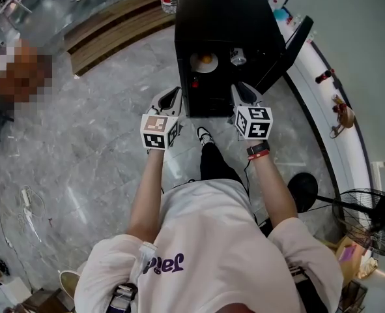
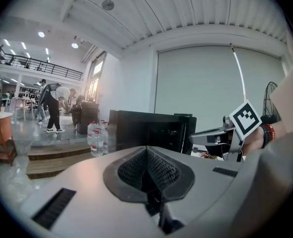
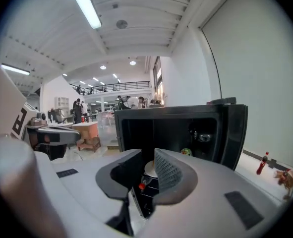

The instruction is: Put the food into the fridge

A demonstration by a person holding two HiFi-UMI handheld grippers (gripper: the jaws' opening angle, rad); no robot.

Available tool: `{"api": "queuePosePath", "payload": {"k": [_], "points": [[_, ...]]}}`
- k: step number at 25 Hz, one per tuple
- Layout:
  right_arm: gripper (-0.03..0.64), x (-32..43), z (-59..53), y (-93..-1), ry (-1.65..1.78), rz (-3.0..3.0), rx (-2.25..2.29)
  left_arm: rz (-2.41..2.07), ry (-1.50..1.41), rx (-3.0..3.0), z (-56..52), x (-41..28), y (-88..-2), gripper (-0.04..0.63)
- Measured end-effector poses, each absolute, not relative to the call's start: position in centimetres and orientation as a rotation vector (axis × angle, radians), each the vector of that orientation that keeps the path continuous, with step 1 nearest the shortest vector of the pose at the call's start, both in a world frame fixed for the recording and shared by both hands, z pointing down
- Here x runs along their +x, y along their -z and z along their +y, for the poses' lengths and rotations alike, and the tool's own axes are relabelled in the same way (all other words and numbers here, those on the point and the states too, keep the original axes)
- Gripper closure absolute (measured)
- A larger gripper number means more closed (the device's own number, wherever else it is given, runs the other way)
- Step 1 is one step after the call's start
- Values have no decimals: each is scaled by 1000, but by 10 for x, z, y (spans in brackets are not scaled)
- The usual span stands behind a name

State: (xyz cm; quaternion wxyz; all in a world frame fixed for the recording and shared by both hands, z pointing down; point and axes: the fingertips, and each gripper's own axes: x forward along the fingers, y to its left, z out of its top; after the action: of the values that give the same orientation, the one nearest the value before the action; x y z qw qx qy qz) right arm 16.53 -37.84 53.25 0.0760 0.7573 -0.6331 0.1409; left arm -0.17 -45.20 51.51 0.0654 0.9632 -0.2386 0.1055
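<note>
The left gripper (image 1: 171, 96) is held in front of the black fridge's (image 1: 226, 18) left front corner, above the grey marble floor (image 1: 101, 122). In the left gripper view, its jaws are seen closed together, with nothing between them. Water bottles (image 2: 96, 138) are seen beside the fridge's far left side.

The fridge stands on the floor with its door (image 1: 295, 43) swung open to the right. Inside it, a white plate (image 1: 204, 62) carrying an orange-yellow food item is located on the left, and a shiny round object (image 1: 238, 57) on the right. A small red-capped item (image 3: 142, 184) is seen lower in the compartment.

The right gripper (image 1: 243, 91) is held at the open front of the fridge. In the right gripper view, its jaws are seen narrowly apart and empty, with the plate visible beyond the gap.
</note>
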Motion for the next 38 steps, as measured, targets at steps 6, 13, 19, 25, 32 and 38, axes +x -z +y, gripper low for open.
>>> {"api": "queuePosePath", "payload": {"k": [6,13,19,25,32,38], "points": [[553,157,-359,-514,-409,-1906,2315,-724,-285,2911,-438,-8,-504,577],[596,169,-335,-507,-408,-1858,2413,-748,-214,2904,-426,-7,-492,577],[603,168,-320,-506,-406,-1851,2433,-779,-191,2921,-422,-12,-486,577],[603,168,-315,-497,-387,-1869,2479,-807,-235,2972,-418,-11,-482,577],[604,167,-307,-493,-376,-1843,2461,-811,-198,2963,-413,-9,-476,577],[604,166,-304,-490,-368,-1855,2455,-798,-210,2959,-410,-5,-478,577]]}}
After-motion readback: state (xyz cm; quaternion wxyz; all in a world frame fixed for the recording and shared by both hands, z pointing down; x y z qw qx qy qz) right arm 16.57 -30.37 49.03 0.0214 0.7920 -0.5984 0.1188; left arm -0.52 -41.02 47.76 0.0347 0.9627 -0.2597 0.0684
